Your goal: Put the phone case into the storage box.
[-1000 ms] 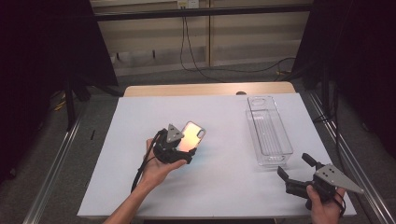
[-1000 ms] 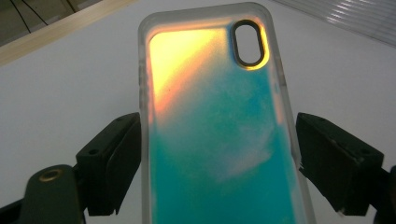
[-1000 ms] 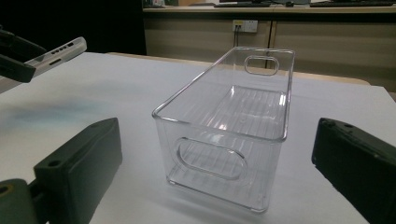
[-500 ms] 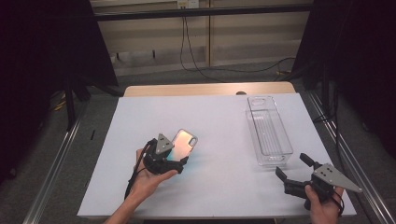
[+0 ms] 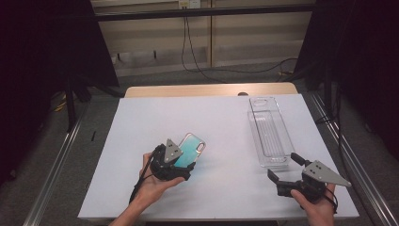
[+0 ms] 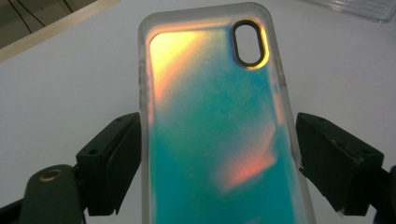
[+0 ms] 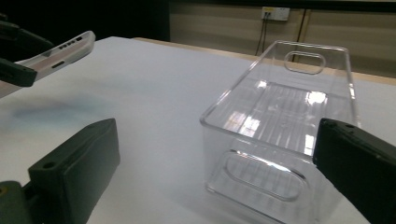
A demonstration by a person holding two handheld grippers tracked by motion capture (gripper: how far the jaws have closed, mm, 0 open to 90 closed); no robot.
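Iridescent teal and orange, a phone case point(image 6: 219, 135) sits clamped by its long edges between the jaws of the left gripper point(image 5: 175, 162), raised off the white table point(image 5: 221, 117), its long axis running away from the hand and its camera cutout at the far end. Its lower end is cut off in the left gripper view. Near a clear plastic bin point(image 5: 269, 136), the right gripper point(image 5: 283, 173) hangs open, holding nothing.

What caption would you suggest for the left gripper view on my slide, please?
Left claw grips an iridescent teal-and-orange phone case by its long edges above the white table.
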